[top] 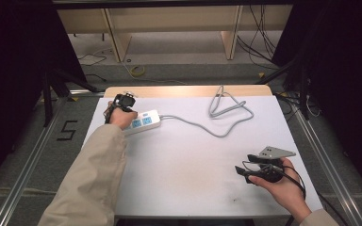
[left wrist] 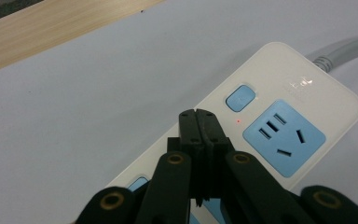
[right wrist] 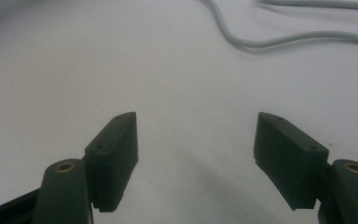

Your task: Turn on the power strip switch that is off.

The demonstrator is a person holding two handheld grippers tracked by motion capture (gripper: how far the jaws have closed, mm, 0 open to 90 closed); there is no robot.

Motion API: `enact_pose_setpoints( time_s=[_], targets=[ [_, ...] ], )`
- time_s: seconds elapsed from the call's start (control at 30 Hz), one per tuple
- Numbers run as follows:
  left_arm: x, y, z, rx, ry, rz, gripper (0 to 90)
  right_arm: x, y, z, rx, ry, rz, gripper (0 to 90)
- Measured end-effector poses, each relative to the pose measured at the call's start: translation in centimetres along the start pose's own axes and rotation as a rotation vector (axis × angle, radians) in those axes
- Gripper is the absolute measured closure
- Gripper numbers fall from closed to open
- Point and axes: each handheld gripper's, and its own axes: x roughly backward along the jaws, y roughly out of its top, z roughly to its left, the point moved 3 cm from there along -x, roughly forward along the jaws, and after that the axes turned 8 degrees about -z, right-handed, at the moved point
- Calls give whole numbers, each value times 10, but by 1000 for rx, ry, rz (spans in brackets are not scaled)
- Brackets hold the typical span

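White power strip [left wrist: 279, 116] lies at table's far left; left gripper [left wrist: 200, 122], jaws clenched on nothing, hovers beside its blue switch [left wrist: 240, 98]. Right gripper [right wrist: 196, 154] gapes idle. Risk: closed tips may skid off the small switch, shoving the strip.

The left gripper [left wrist: 198, 114] has its two black jaws pressed together with nothing between them, their tips over the white power strip [left wrist: 289, 74]. Just beyond the tips on the strip sits a small blue switch [left wrist: 240, 98], with a tiny red light [left wrist: 238, 122] beside it. A blue socket [left wrist: 284, 136] lies right of the tips. The strip's grey cable [left wrist: 349, 49] leaves its far end, and the strip rests on a pale table surface [left wrist: 98, 93] with a wooden edge [left wrist: 37, 32] beyond.
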Motion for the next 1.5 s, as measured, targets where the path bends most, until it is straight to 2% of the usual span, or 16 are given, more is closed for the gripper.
enact_pose_setpoints(
  time_s=[0.2, 0.27, 0.8, 0.97, 1.07, 1.2, 1.33, 1.4, 1.5],
  targets=[
    [-3, -1, -1, -12, 10, 9, 898, 0, 0, 0, 2, 2, 3, 311],
    [-3, -2, -1, -36, 15, 20, 898, 0, 0, 0, 1, 3, 5, 311],
    [-7, 2, -1, -39, 12, 17, 898, 0, 0, 0, 1, 4, 2, 311],
    [-7, 2, 0, -45, 22, 24, 898, 0, 0, -1, 1, 4, 1, 311],
    [-7, 2, -1, -66, 29, 29, 898, 0, 0, -1, 0, 3, 2, 311],
    [-8, 2, 0, -53, 26, 33, 898, 0, 0, -1, 0, 3, 1, 311],
    [-8, 2, -1, -60, 23, 36, 898, 0, 0, 0, 1, 4, 0, 311],
    [-9, 2, 0, -44, 17, 37, 899, 0, 0, -1, 1, 3, 2, 312],
    [-9, 3, 1, -47, 13, 56, 899, 0, 0, 0, 0, 4, 2, 312]
  ],
)
